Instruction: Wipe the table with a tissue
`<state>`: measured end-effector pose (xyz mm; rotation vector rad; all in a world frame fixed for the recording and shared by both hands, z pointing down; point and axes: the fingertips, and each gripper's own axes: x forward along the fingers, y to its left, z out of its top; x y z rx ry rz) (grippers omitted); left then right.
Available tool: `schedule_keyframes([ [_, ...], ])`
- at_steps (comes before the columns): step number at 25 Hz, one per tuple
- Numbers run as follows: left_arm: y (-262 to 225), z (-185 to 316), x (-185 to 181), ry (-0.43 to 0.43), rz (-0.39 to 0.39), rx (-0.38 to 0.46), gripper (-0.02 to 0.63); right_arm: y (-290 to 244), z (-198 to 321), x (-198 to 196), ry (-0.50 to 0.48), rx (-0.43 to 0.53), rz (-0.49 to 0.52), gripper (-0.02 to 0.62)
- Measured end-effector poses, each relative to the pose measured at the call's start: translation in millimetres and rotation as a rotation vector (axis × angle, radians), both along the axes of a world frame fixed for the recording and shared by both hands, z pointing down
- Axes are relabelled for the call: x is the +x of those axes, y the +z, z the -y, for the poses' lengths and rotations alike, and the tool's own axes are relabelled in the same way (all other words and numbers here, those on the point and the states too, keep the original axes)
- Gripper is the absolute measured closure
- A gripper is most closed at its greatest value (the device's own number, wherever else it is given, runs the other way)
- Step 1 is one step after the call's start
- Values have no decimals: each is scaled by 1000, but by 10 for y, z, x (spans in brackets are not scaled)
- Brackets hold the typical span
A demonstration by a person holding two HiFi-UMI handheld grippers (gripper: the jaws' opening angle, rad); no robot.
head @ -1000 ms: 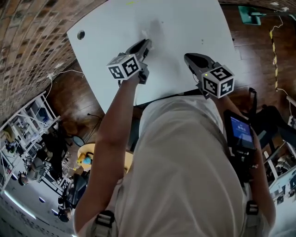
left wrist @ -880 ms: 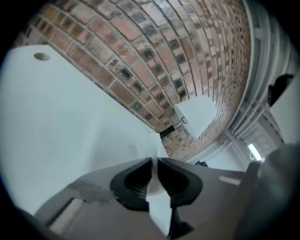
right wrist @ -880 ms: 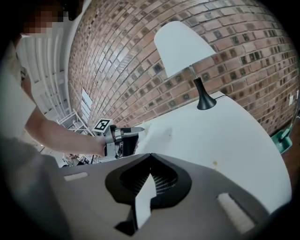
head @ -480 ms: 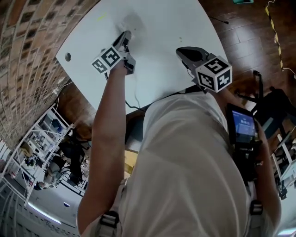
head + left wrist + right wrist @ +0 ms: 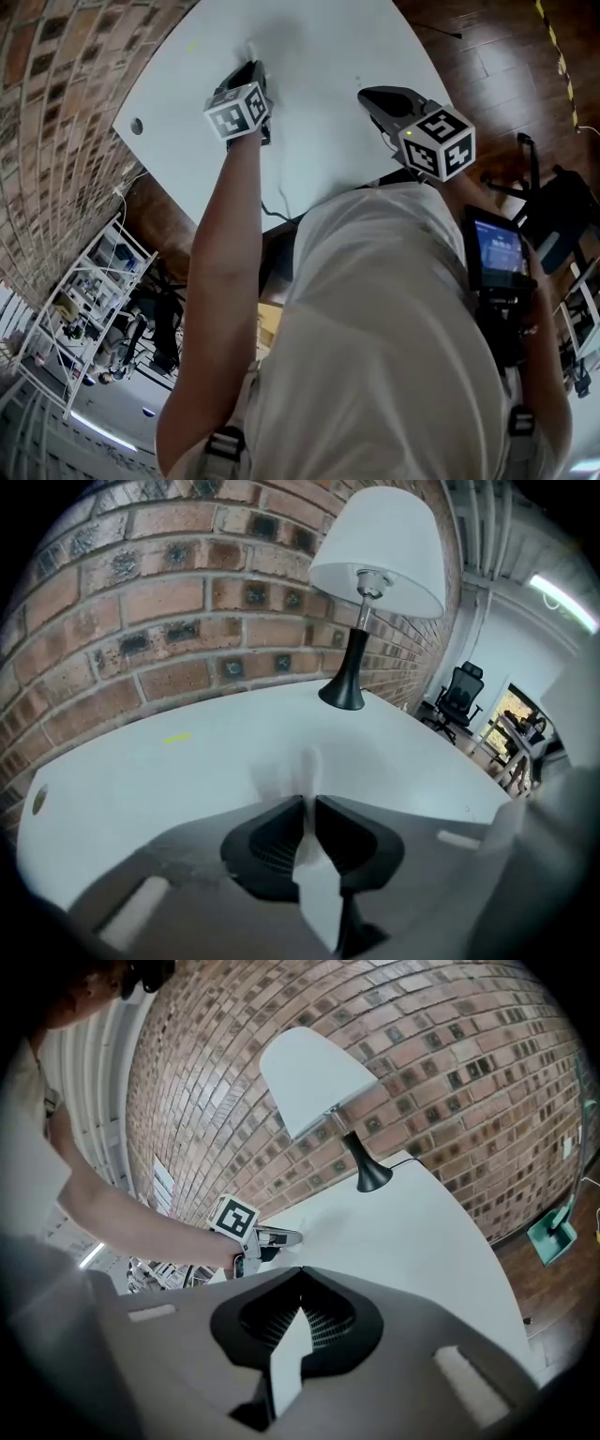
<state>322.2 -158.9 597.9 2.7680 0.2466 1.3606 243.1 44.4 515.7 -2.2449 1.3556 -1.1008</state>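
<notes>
The left gripper [image 5: 309,803] has its jaws pinched on a white tissue [image 5: 306,766]. A blurred fold of it sticks out past the tips, low over the white table [image 5: 141,780], on the near side of the lamp [image 5: 375,564] and well apart from its black base. The right gripper [image 5: 301,1274] has its jaws brought together with nothing between them. It hangs over the table's near edge, farther from the lamp than the left one – seen from above, both grippers [image 5: 251,70] [image 5: 370,94] point across the tabletop [image 5: 328,122].
</notes>
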Motion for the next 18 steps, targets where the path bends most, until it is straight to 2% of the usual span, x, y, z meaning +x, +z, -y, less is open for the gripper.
schedule_keyframes([
  [4, 26, -80, -33, -9, -15, -9, 558, -6, -50, 31, 7, 1, -4, 588],
  [9, 26, -227, -84, -33, -12, -64, 558, 1, -30, -20, -2, 14, 4, 588],
  [18, 142, -950, -427, 148, 49, -106, 560, -40, -52, -89, -42, 13, -11, 588],
])
